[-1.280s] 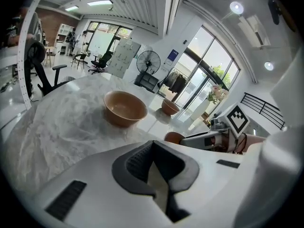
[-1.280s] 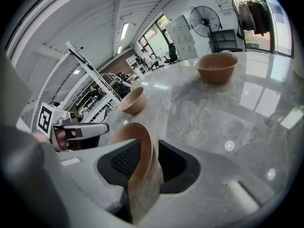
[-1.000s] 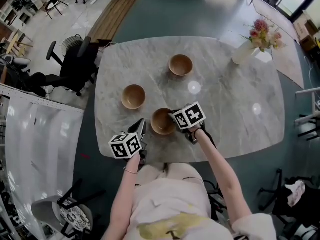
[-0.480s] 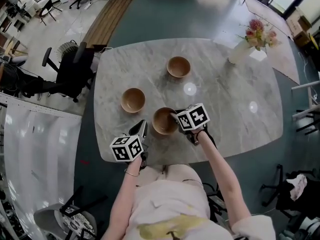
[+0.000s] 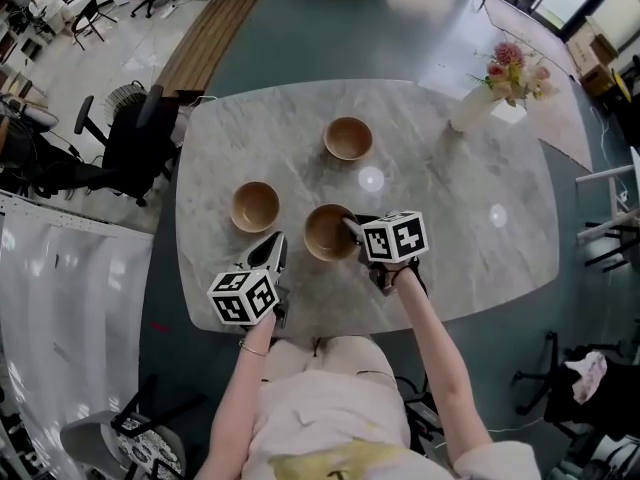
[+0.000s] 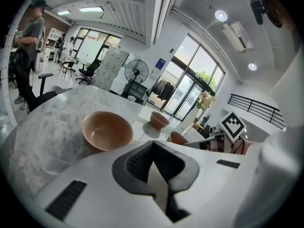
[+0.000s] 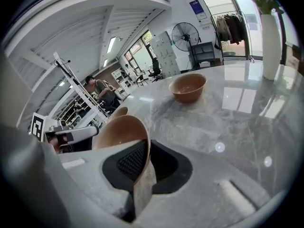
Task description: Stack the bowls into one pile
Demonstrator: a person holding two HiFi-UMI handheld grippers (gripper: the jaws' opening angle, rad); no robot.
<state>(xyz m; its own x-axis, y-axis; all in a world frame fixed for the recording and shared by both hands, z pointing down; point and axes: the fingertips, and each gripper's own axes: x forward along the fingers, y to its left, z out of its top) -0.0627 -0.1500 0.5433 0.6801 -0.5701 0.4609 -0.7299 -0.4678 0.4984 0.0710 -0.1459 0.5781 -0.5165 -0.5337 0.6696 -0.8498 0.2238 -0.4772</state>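
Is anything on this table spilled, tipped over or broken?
Nothing stands out. The far bowl, the left bowl and the near bowl are upright and empty, and the vase stands upright. The right gripper is clamped on the near bowl's rim.

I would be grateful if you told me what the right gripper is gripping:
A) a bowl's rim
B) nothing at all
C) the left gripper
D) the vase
A: in the right gripper view, the right gripper has its jaws closed on the rim of the near bowl.
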